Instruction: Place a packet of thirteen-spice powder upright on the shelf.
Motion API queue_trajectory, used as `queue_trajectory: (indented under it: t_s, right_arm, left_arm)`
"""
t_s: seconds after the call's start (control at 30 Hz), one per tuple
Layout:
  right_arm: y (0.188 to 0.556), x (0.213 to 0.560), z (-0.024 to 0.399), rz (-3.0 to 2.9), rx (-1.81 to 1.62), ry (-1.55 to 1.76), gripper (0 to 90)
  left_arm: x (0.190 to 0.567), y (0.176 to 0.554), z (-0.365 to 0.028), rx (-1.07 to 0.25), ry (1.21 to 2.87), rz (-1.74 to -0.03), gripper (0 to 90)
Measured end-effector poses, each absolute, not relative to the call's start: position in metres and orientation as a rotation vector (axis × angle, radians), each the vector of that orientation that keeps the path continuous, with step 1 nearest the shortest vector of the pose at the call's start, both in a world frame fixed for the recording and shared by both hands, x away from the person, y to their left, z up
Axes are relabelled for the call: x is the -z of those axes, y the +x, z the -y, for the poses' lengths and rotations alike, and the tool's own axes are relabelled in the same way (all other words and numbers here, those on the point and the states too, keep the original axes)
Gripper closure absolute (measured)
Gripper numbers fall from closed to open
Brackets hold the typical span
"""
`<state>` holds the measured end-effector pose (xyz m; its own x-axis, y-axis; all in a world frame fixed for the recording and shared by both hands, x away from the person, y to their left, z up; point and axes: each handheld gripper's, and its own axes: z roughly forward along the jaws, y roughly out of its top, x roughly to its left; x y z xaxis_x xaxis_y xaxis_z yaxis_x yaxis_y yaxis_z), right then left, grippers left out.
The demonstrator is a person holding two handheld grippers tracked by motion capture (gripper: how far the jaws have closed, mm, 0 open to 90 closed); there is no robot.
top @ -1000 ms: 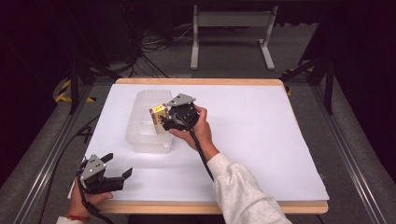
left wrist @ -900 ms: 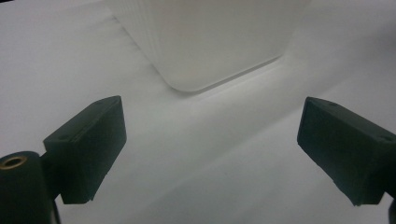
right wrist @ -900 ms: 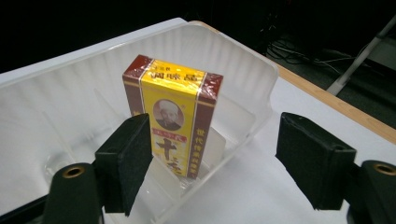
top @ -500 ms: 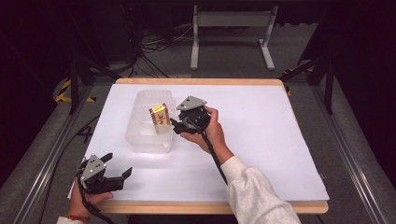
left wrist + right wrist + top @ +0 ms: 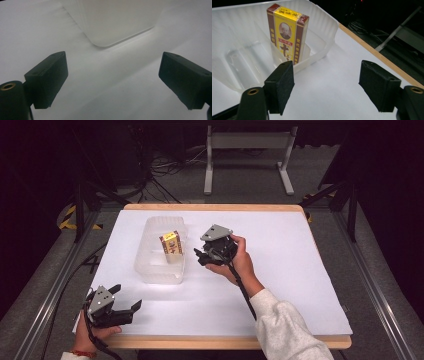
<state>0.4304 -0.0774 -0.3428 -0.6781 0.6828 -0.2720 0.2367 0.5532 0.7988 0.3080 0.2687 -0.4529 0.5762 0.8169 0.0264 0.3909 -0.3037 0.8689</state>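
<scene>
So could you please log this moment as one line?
box upright in tray | right gripper empty, jaws just closing | left gripper open, idle

box's [image 5: 287, 35] foot hidden behind tray wall [image 5: 317, 56]

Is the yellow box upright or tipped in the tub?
Upright: the yellow box stands on end inside the clear tub, leaning slightly against its wall.

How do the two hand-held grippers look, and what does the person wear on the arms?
Both the left gripper and the right gripper have black bodies, two blocky black jaws with matte pads and a grey three-cornered plate on top. A black cable trails from each. Brass-coloured ringed holes sit near the jaw bases in the gripper views. The right arm wears a white sleeve; the left wrist wears a red band.
</scene>
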Motion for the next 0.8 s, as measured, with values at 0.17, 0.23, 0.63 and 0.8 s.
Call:
queue_trajectory:
  t_s: [0.17, 0.23, 0.63, 0.8]
  right_arm:
    - [0.429, 0.343, 0.092, -2.217, -1.018, 0.755, 28.7]
    - [0.427, 0.343, 0.099, -2.215, -1.020, 0.760, 28.9]
    - [0.423, 0.342, 0.130, -2.204, -1.018, 0.799, 29.0]
    - [0.419, 0.344, 0.141, -2.205, -0.996, 0.792, 29.2]
  left_arm:
    - [0.453, 0.308, -0.268, -0.600, 1.916, -0.972, 9.4]
    - [0.453, 0.308, -0.268, -0.597, 1.918, -0.975, 9.4]
    - [0.453, 0.309, -0.266, -0.596, 1.930, -0.971, 9.5]
    - [0.453, 0.308, -0.266, -0.595, 1.931, -0.974, 9.5]
